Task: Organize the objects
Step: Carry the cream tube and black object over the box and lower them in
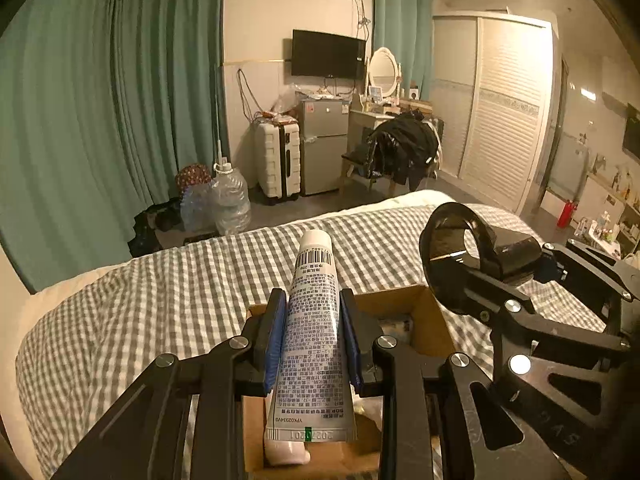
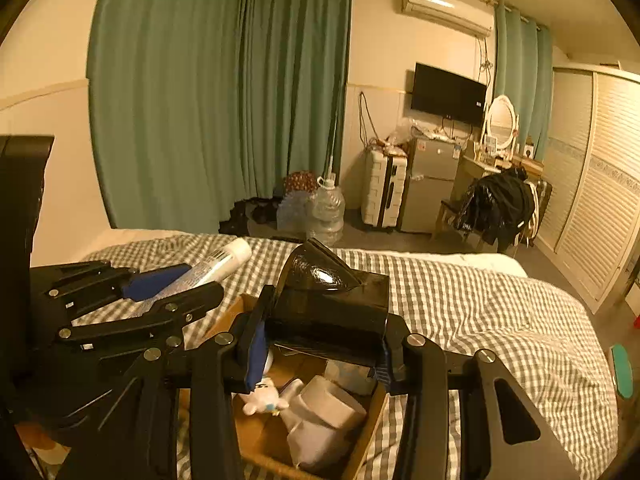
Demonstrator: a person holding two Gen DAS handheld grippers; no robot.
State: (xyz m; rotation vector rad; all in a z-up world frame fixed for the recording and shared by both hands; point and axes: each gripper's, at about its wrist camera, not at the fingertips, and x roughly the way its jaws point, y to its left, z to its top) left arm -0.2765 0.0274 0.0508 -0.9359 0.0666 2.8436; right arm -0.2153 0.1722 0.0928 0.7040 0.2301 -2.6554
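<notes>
My left gripper (image 1: 313, 308) is shut on a white printed tube (image 1: 312, 328), held above an open cardboard box (image 1: 432, 320) on the bed. The tube's white cap points away from me. My right gripper (image 2: 320, 324) is shut on a black hair-dryer nozzle (image 2: 328, 300), held over the same box (image 2: 372, 412). In the left wrist view the nozzle (image 1: 460, 248) and right gripper sit to the right of the tube. In the right wrist view the left gripper and tube (image 2: 216, 266) sit to the left. The box holds a small white figure (image 2: 264, 400) and white containers (image 2: 324, 412).
The box rests on a bed with a grey checked cover (image 1: 160, 300). Beyond the bed are teal curtains (image 1: 100, 100), water jugs (image 1: 228, 200), a white suitcase (image 1: 278, 160), a small fridge (image 1: 324, 144) and a chair with black clothes (image 1: 404, 148).
</notes>
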